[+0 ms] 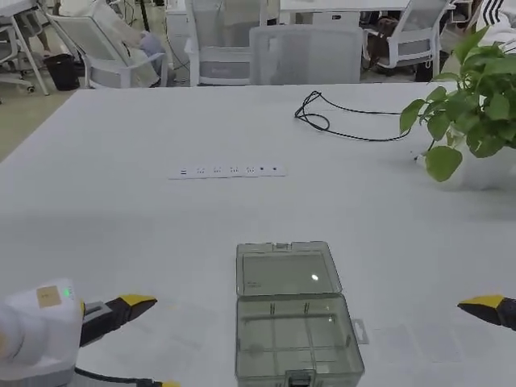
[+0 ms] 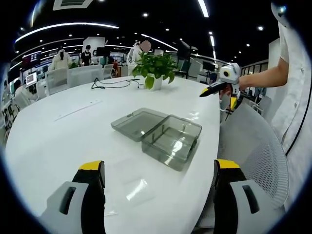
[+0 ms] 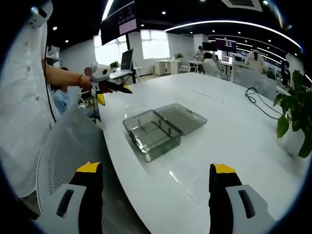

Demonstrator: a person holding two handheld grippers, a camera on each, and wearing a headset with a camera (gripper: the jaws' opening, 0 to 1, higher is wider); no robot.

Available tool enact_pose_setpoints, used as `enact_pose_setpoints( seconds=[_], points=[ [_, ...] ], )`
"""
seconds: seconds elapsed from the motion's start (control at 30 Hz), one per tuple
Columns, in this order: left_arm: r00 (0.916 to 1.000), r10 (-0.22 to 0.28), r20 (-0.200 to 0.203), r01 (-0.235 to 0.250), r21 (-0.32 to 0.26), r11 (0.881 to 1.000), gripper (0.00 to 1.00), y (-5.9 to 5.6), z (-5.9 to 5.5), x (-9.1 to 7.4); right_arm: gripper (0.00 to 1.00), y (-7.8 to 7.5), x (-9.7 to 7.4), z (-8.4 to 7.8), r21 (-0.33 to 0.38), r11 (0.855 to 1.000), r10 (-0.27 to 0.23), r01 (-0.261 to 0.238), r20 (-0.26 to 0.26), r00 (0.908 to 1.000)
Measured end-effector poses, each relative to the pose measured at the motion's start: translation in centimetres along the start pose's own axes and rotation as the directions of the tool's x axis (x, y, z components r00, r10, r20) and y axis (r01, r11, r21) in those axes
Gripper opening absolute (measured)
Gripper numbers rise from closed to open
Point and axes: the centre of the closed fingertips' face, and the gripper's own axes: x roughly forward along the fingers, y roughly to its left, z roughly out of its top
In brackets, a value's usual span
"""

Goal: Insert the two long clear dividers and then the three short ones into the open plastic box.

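The clear smoky plastic box (image 1: 297,337) lies open near the table's front edge, its lid (image 1: 286,271) folded flat away from me. Thin divider lines show inside the tray (image 3: 151,131). My left gripper (image 1: 151,344) is to the left of the box, open and holding nothing; in the left gripper view (image 2: 158,168) it faces the box (image 2: 168,139). A clear flat piece (image 2: 138,188) lies on the table just ahead of it. One yellow fingertip (image 1: 482,307) of the right gripper shows to the right of the box. That right gripper (image 3: 156,170) is open and bare, with faint clear pieces (image 3: 181,176) before it.
A white power strip (image 1: 227,171) lies mid-table. A black cable (image 1: 332,121) loops at the back, beside a potted plant (image 1: 472,113) at the right. Office chairs (image 1: 302,52) line the far edge. A mesh chair (image 3: 73,146) stands at the near edge.
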Motion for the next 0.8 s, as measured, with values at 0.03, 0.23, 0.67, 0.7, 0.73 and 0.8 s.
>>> enact_pose_setpoints(
  seconds=[0.03,0.23,0.67,0.7,0.73,0.8],
  points=[
    [0.9998,0.015,-0.01,-0.015,-0.007,1.0,0.94,0.5,-0.2,-0.1,0.91,-0.1,0.0,0.0,0.002,1.0,-0.002,0.002,0.002,1.0],
    [0.994,0.093,-0.057,-0.095,-0.045,0.994,0.87,3.5,-1.2,-0.8,0.91,-0.3,0.2,0.2,0.007,1.0,-0.004,0.004,0.008,1.0],
    [0.9557,0.202,-0.214,-0.236,-0.148,0.961,0.66,7.8,-4.4,-1.6,0.9,-0.6,0.5,0.4,0.018,1.0,-0.007,0.007,0.02,0.9998],
    [0.9504,0.207,-0.232,-0.246,-0.153,0.957,0.64,8.0,-4.7,-1.6,0.9,-0.6,0.5,0.4,0.019,1.0,-0.007,0.007,0.021,0.9998],
    [0.9461,0.212,-0.245,-0.253,-0.152,0.955,0.63,8.2,-4.9,-1.6,0.9,-0.6,0.5,0.4,0.019,1.0,-0.007,0.007,0.021,0.9998],
    [0.9439,0.215,-0.251,-0.259,-0.159,0.953,0.62,8.4,-5.0,-1.5,0.9,-0.5,0.6,0.4,0.022,1.0,-0.007,0.007,0.022,0.9997]
  ],
)
